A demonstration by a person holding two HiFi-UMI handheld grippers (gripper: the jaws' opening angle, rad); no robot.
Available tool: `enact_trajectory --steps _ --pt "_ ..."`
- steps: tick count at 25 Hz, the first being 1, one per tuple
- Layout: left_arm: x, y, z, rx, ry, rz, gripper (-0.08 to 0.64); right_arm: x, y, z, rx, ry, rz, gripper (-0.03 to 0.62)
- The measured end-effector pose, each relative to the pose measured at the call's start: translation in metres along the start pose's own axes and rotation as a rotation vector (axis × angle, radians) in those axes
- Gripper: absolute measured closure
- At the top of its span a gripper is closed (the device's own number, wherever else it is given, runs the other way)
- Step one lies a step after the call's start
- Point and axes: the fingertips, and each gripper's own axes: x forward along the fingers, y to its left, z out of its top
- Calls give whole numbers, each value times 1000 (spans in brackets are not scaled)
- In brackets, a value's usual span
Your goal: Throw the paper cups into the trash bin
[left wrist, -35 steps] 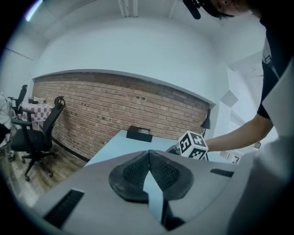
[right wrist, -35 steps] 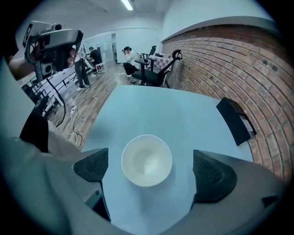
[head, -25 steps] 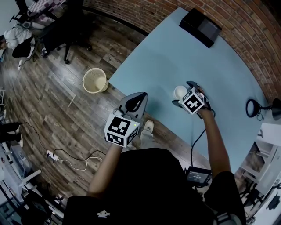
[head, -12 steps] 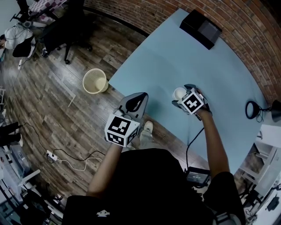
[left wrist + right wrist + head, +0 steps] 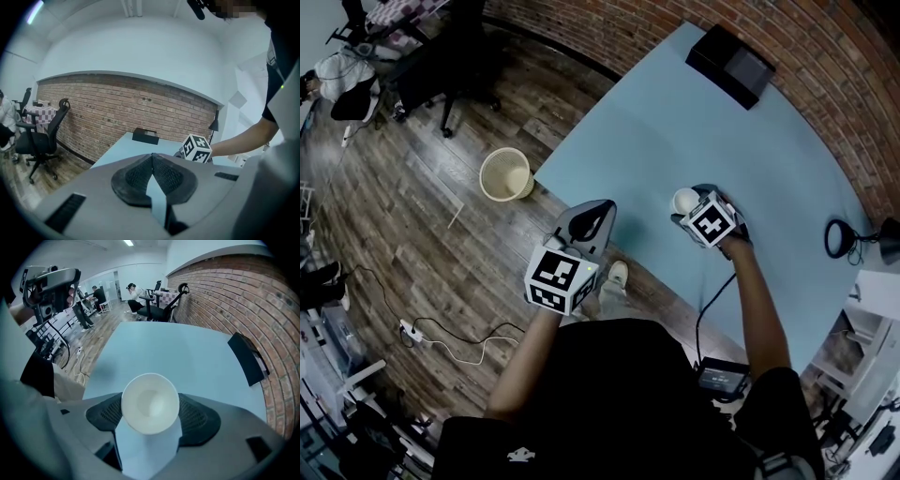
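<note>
Trash bin (image 5: 505, 174) stands on the wood floor (image 5: 412, 234), well clear of the blue table (image 5: 666, 112). Left gripper (image 5: 602, 210) is held over the table's near edge, fingers together, nothing between them. The paper cup (image 5: 684, 199) stands upright on the table, mouth up. Right gripper (image 5: 687, 205) points down over it, jaws just closing, pads flanking the cup; contact not discernible.

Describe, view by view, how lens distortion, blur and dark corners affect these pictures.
Head view: evenly lit and sharp, but the wide lens bows the table edge. Left gripper view: the fisheye curves the brick wall, and the corners go dark. Right gripper view: dark rim all round, and the close paper cup looms large.
</note>
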Motion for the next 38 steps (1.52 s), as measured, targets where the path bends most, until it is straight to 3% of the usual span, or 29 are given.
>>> enact_trajectory --steps 19,38 --pt "-2 -7 -2 33 3 52 551 -16 -5 14 -48 -58 19 244" --pt "-43 16 2 18 -32 176 551 -27 28 80 -188 -140 66 244"
